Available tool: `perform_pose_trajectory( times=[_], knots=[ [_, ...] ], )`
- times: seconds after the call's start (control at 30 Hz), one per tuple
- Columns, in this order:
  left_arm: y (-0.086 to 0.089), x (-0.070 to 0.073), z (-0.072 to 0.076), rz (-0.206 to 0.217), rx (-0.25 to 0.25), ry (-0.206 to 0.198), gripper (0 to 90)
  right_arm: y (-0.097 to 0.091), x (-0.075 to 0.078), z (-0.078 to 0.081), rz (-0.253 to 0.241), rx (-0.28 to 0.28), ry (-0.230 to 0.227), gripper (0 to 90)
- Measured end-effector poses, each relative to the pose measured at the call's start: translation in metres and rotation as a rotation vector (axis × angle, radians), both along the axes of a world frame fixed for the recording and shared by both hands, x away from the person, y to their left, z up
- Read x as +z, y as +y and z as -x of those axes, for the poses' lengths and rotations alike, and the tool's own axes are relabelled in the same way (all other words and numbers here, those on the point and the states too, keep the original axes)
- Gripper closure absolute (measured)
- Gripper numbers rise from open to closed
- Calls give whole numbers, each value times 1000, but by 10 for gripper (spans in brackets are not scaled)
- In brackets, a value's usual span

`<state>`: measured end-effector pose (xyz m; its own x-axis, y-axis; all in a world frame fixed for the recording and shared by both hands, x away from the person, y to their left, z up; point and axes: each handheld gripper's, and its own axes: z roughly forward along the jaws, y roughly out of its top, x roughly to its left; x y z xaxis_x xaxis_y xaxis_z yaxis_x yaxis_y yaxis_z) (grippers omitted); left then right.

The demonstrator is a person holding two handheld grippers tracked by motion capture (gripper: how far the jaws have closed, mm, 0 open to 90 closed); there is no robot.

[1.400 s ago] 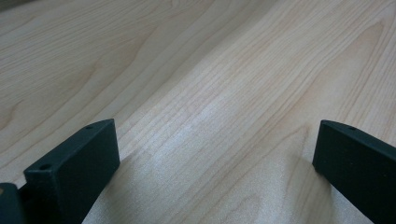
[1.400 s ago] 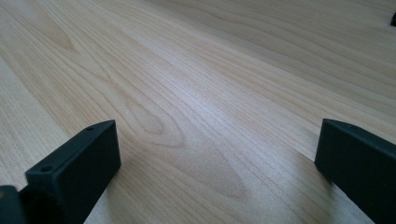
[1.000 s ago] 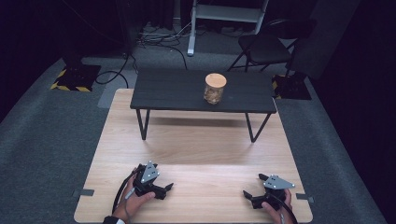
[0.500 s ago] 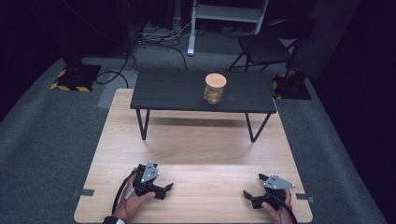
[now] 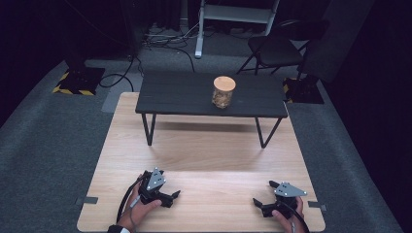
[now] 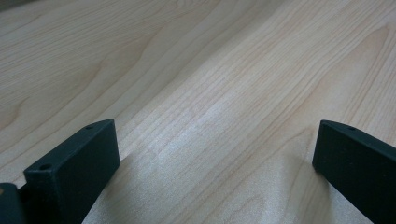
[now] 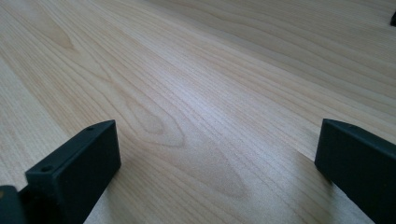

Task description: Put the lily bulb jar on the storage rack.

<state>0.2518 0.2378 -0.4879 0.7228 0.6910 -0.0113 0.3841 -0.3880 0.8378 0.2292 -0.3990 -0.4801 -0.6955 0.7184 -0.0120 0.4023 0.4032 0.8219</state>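
Observation:
A glass jar [image 5: 223,92] with a wooden lid and brownish contents stands upright on the small black table [image 5: 180,99], right of its middle. My left gripper [image 5: 171,198] rests on the light wooden board [image 5: 204,150] near its front left, held by a hand, jaws pointing right. My right gripper [image 5: 265,194] rests near the front right, jaws pointing left. Both are open with nothing between them. In the left gripper view the gripper [image 6: 215,154] has bare wood between its jaws; the right gripper view has its gripper [image 7: 217,154] over wood too.
The black table stands on thin metal legs [image 5: 147,130] at the board's far end. Grey carpet [image 5: 48,145] surrounds the board. A dark chair [image 5: 272,48], a white stand [image 5: 200,29] and cables lie beyond. Tape tabs [image 5: 86,200] mark the board's front corners.

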Motion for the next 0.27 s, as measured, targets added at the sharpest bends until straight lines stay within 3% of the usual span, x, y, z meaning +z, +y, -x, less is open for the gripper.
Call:
perform_pose_trajectory(
  times=[0.27],
  knots=[
    [-1, 0, 1, -4, 6, -2, 5, 0, 0, 0, 0, -2, 0, 0]
  ],
)
